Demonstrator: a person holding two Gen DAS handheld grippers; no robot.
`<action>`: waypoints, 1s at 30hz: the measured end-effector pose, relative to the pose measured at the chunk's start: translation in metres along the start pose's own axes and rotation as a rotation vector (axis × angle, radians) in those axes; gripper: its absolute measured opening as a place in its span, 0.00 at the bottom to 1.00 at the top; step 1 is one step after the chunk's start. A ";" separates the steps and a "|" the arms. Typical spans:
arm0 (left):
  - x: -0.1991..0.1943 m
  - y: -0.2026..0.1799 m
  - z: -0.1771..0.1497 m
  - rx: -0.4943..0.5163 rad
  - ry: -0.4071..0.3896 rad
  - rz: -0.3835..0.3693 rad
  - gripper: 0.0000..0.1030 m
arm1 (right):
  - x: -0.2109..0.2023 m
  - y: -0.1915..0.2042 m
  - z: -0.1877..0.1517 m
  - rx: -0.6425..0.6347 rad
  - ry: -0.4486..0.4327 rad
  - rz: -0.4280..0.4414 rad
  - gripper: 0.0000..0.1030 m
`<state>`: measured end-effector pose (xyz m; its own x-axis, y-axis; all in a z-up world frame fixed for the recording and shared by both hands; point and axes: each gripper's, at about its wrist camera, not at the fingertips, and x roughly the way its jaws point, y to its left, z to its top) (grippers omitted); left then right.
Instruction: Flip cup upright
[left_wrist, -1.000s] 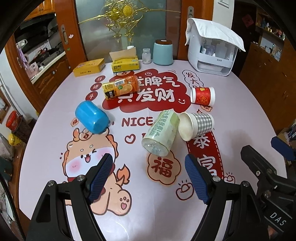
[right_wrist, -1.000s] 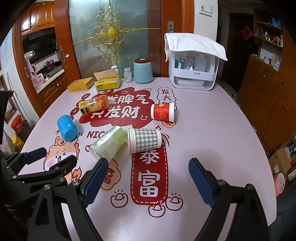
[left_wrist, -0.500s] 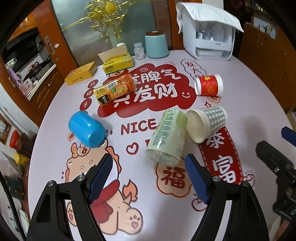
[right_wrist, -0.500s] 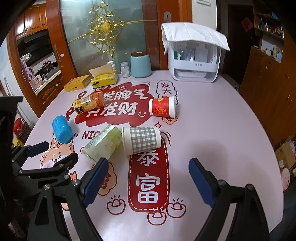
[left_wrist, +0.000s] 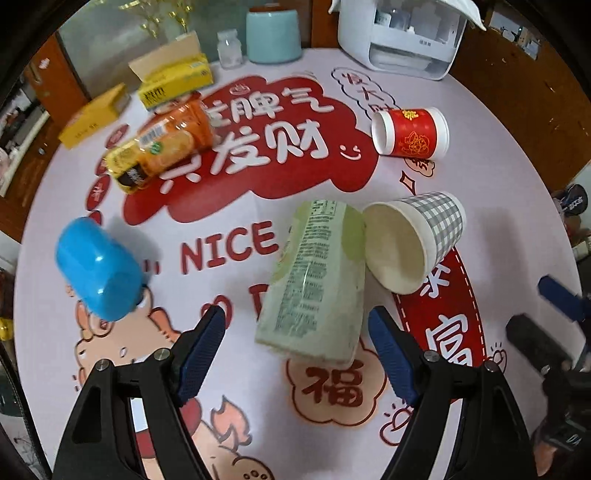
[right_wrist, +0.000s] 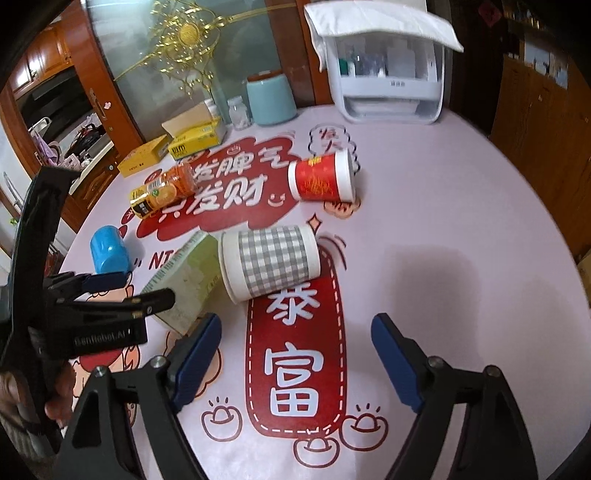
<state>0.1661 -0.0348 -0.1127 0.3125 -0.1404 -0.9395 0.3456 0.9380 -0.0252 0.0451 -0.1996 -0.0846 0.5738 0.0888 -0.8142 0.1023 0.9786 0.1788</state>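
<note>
Left gripper (left_wrist: 295, 338) gaping wide, nearing green carton (left_wrist: 317, 280); right gripper (right_wrist: 295, 356) wide, empty. Gingham cup (right_wrist: 271, 264) lying sideways on worktop (right_wrist: 443, 221); I'm judging nothing flipped yet.

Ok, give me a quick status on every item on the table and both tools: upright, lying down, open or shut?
Checked cup: on its side, mouth toward the green carton.
Red cup: on its side.
Blue cup: tipped over.
Green carton: lying flat, against the checked cup's rim.
Orange bottle: lying down.
Teal jar: upright, lid on.
Left tool: open, empty.
Right tool: open, empty.
</note>
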 end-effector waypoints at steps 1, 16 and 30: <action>0.004 0.000 0.003 0.004 0.015 -0.010 0.75 | 0.003 -0.001 0.000 0.005 0.009 0.004 0.78; 0.041 -0.016 0.044 0.133 0.228 0.004 0.65 | 0.016 -0.008 -0.003 0.035 0.072 0.046 0.77; 0.034 -0.004 0.043 -0.005 0.267 -0.016 0.58 | 0.011 -0.012 -0.006 0.060 0.072 0.059 0.77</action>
<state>0.2130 -0.0568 -0.1295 0.0618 -0.0676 -0.9958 0.3439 0.9380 -0.0424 0.0453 -0.2096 -0.0988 0.5203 0.1612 -0.8386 0.1197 0.9586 0.2586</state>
